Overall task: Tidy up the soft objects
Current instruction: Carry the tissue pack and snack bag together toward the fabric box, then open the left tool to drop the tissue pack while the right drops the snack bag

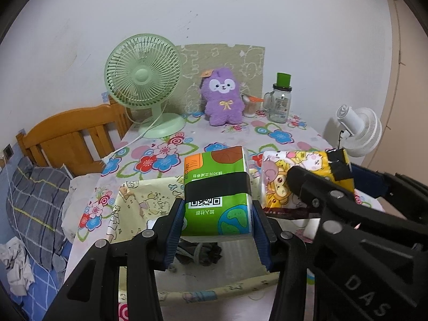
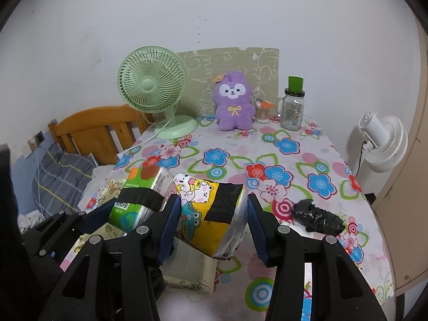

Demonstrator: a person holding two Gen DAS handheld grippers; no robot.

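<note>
My left gripper (image 1: 218,215) is shut on a green tissue pack (image 1: 216,187) with a black band and holds it above a cream fabric storage box (image 1: 133,200). My right gripper (image 2: 211,214) is shut on a yellow cartoon tissue pack (image 2: 211,208), held beside the green pack (image 2: 139,195) over the box's right rim (image 2: 187,275). The yellow pack also shows in the left wrist view (image 1: 302,176). A dark bundle (image 1: 199,251) lies inside the box. A purple plush toy (image 2: 234,101) sits at the back of the table. A crumpled black item (image 2: 317,218) lies on the tablecloth to the right.
A green desk fan (image 2: 152,91) and a glass jar with green lid (image 2: 293,107) stand at the back of the floral tablecloth (image 2: 281,160). A white fan (image 2: 382,144) stands off the table's right edge. A wooden bed headboard (image 2: 99,131) and bedding lie left.
</note>
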